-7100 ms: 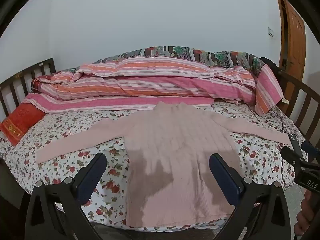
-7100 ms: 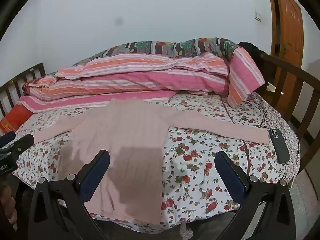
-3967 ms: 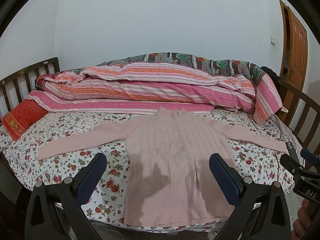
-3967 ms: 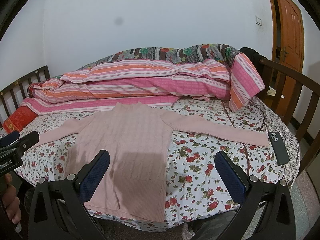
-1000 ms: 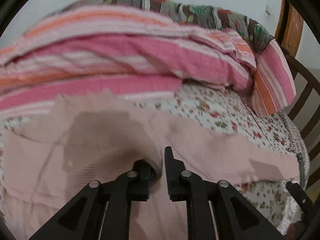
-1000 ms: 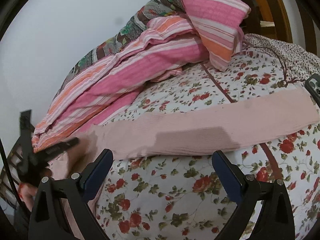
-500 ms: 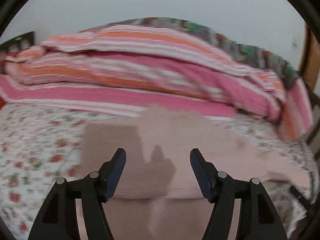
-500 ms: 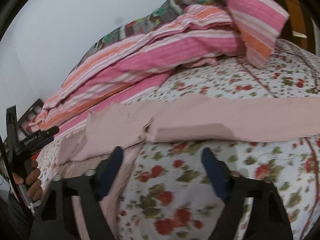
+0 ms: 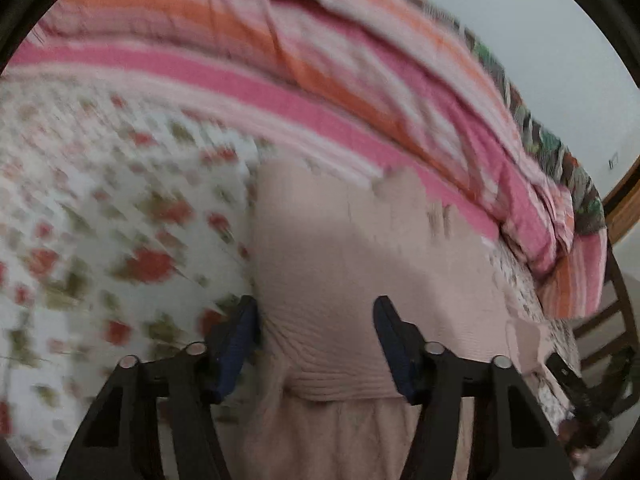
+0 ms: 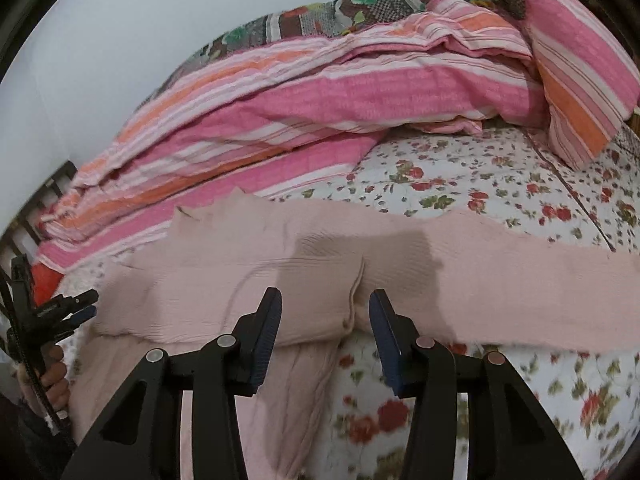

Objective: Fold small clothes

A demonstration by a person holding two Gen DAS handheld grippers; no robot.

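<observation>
A pale pink knit sweater [image 10: 248, 264] lies on the flowered bedsheet [image 10: 460, 184]. Its left sleeve is folded across the body; its right sleeve [image 10: 520, 272] stretches out to the right. My right gripper [image 10: 322, 312] is open, low over the right armpit seam. In the blurred left wrist view, my left gripper [image 9: 316, 320] is open over the sweater's [image 9: 352, 264] left folded edge, its left finger against that edge. The left gripper also shows at the far left of the right wrist view [image 10: 68, 310].
A striped pink and orange quilt [image 10: 340, 88] is piled along the back of the bed. A red cushion [image 10: 46, 280] lies by the wooden headboard at left. A wooden bed rail [image 9: 616, 308] and a door frame stand at right.
My left gripper let go of the left sleeve, opened, and swung left to the sweater's left edge. My right gripper moved left from the right sleeve to the armpit, its jaws narrower.
</observation>
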